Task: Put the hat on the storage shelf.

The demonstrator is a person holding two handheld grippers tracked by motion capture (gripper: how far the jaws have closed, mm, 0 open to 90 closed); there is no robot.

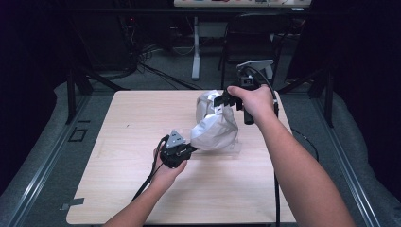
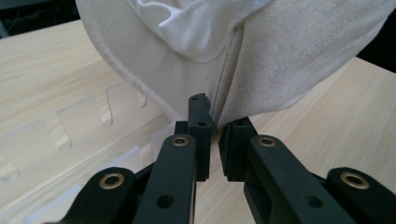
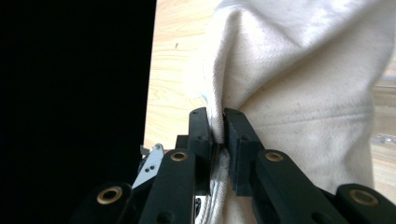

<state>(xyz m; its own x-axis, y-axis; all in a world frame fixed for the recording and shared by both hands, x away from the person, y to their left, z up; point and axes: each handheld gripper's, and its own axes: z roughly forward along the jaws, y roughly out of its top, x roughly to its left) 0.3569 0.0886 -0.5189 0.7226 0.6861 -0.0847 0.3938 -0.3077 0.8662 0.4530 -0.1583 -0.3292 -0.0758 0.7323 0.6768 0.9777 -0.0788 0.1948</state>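
A crumpled white cloth hangs bunched above the right half of the wooden table. My left gripper is shut on the cloth's lower edge near the table's middle; in the left gripper view the jaws pinch a seam of the cloth. Higher and farther back, my right gripper is shut on the top of the cloth. In the right gripper view the cloth is squeezed between that gripper's jaws.
A clear slotted plastic piece lies flat on the table under the cloth, its edge showing at the right. Beyond the table stand a dark chair and a white desk leg, with cables on the floor.
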